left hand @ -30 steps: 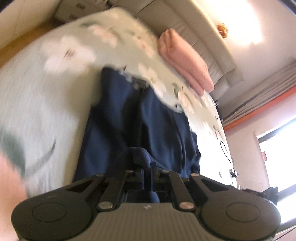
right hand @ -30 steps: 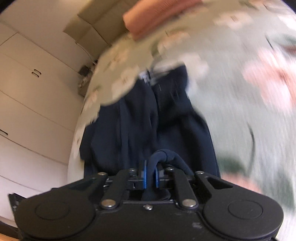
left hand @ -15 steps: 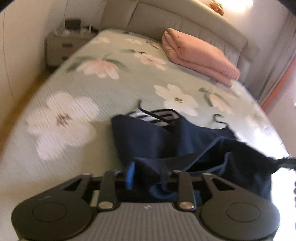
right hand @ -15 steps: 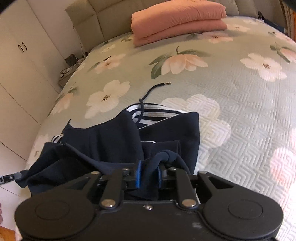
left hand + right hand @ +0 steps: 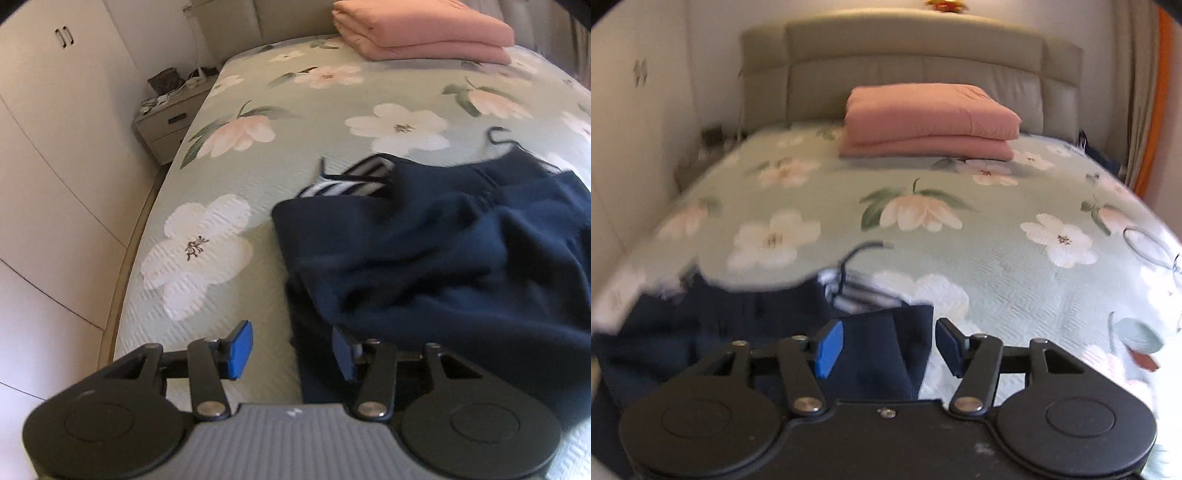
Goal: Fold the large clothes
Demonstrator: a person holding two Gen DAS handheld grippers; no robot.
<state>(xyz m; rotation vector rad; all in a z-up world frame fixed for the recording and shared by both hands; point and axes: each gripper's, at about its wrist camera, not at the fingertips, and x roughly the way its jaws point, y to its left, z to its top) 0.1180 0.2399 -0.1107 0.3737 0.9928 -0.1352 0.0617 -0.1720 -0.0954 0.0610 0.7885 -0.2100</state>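
Both grippers are letting go over the bed (image 5: 229,155): the left gripper (image 5: 291,350) has its jaws opening with the edge of the navy garment (image 5: 424,258) lying loose against the right-hand pad, nothing pinched, and the right gripper (image 5: 890,349) has its jaws opening too, a flap of the garment (image 5: 875,350) between the pads but not pressed. The garment sits on the near part of the bed, well short of the pink blanket (image 5: 421,33) stacked by the headboard (image 5: 912,70), and it looks bunched rather than flat, its upper layer humped over the lower one. A striped lining (image 5: 351,182) peeks out at the garment's far edge, with a drawcord (image 5: 857,254) trailing onto the bedspread beyond it. So the fold seems laid but not tidy. The risks from here, as I read it: a pad may snag the loose cloth as a gripper pulls away and drag the fold open; the humped layer may slump sideways, since nothing pins it; and the cord could get trapped in the next fold or catch a pad. The right-wrist view is blurred on its left, so the garment's edge there is unclear.
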